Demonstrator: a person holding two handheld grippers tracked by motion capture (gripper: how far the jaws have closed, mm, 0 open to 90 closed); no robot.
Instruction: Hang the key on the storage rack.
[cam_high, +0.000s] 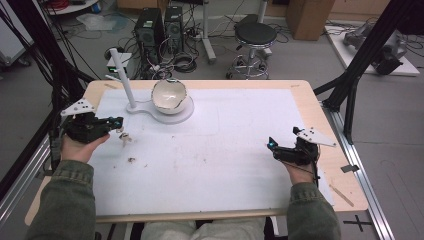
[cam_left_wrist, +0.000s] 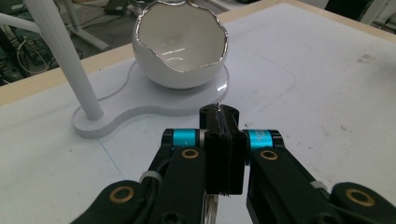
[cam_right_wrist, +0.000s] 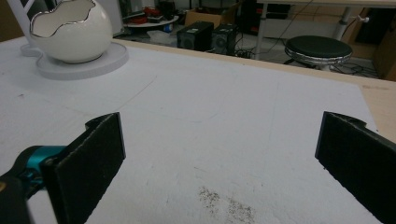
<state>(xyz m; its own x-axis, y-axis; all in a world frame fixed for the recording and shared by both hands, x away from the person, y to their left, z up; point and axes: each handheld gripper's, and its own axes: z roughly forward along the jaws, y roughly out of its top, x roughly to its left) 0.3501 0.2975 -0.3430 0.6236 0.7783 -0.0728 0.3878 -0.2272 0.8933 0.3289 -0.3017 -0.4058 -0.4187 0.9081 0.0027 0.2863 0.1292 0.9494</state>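
Note:
A white egg-shaped bowl (cam_high: 169, 95) (cam_left_wrist: 180, 46) (cam_right_wrist: 70, 32) with a jagged silver rim sits on a white stand base (cam_high: 185, 114) (cam_left_wrist: 140, 102) at the table's far left. A white post (cam_high: 124, 75) (cam_left_wrist: 65, 56) rises beside it. My left gripper (cam_high: 120, 121) (cam_left_wrist: 219, 112) hovers near the base, shut on a thin silvery piece (cam_left_wrist: 213, 205) that shows between its pads. A small pale item (cam_high: 124, 136) lies or hangs just under its tip; I cannot tell which. Another small item (cam_high: 131, 160) rests on the mat. My right gripper (cam_high: 272, 145) (cam_right_wrist: 219, 163) is open and holds nothing, low over the mat at the right.
The white mat (cam_high: 225, 150) covers most of the wooden table and carries dark crumbs (cam_right_wrist: 229, 205). A wooden stick (cam_high: 341, 195) lies at the right edge. Beyond the table are a black stool (cam_high: 255, 35), computer towers (cam_high: 150, 27) and black frame bars (cam_high: 360, 65).

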